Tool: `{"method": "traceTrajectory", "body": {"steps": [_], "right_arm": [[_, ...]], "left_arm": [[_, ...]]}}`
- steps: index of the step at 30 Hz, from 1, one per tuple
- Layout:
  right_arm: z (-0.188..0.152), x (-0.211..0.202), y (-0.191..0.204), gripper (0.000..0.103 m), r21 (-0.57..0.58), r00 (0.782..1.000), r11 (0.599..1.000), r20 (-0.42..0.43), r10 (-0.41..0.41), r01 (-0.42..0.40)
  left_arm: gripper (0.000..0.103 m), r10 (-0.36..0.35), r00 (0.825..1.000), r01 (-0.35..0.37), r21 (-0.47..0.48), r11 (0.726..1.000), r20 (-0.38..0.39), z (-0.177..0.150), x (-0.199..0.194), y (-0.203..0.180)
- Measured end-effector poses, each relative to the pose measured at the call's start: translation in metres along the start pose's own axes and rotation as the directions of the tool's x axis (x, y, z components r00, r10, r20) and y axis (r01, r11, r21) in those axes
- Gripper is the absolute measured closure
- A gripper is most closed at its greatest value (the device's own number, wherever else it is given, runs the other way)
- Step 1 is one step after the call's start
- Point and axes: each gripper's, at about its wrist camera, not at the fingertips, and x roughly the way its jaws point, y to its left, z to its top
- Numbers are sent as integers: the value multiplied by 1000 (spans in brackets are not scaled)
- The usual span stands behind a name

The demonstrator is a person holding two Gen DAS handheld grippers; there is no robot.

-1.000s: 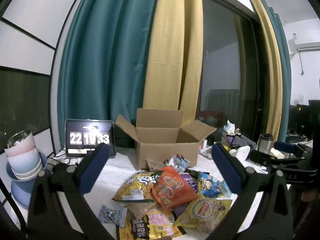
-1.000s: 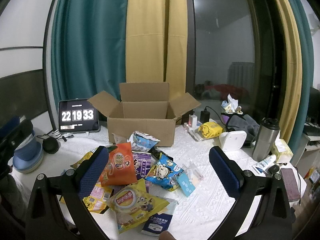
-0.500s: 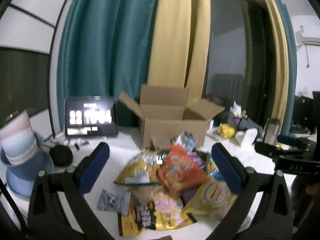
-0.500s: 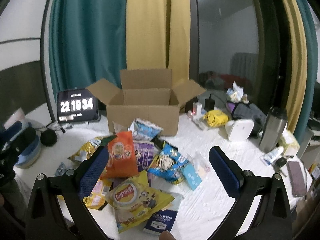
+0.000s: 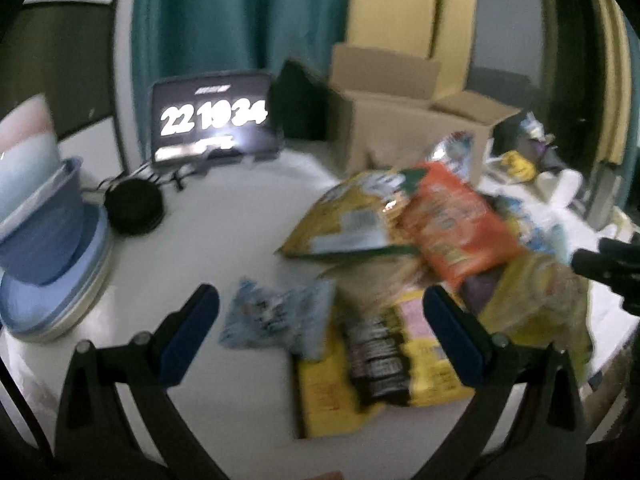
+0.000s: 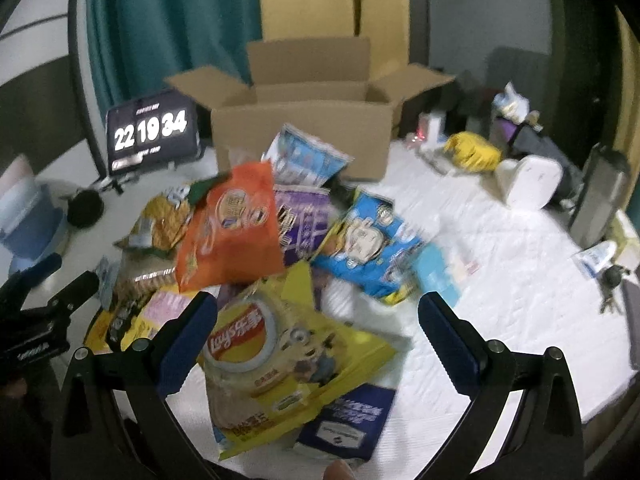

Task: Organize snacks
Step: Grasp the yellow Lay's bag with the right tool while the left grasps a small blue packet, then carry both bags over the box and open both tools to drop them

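Note:
Several snack bags lie piled on a white table in front of an open cardboard box. In the right wrist view my right gripper is open above a yellow Lay's bag; an orange bag, a purple bag and a blue cartoon bag lie beyond. In the blurred left wrist view my left gripper is open above a small pale-blue packet and a yellow-black bag. The orange bag lies further right. Neither gripper holds anything.
A tablet clock stands at the back left by a black puck and stacked blue bowls. On the right are a steel flask, a white device, a yellow pouch and small clutter.
Both grippers have dropped lower and tilted down toward the snack pile, which now looks closer. The left view has swung left and blurred. Both stay open.

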Motion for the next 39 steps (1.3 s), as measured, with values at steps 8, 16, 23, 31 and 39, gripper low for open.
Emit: {"method": "traceTrajectory", "body": {"steps": [8, 16, 23, 31, 39], "right_arm": [[-12, 38, 12, 0, -27, 995, 999, -94, 45, -48], [-18, 62, 16, 12, -48, 986, 996, -148, 71, -79], [-12, 57, 19, 40, -88, 982, 986, -135, 129, -141], [9, 28, 12, 52, -135, 991, 982, -53, 127, -133], [43, 10, -5, 54, -139, 992, 983, 34, 124, -118]], "left_arm": [[0, 52, 991, -55, -15, 998, -124, -5, 42, 29], [31, -3, 965, -5, -30, 1000, -261, -8, 69, 33], [50, -32, 968, 26, -25, 999, -250, -2, 66, 26], [53, -21, 990, 11, -73, 997, -142, 25, 27, 37], [53, -56, 997, 53, -69, 996, -46, 64, 12, 28]]}}
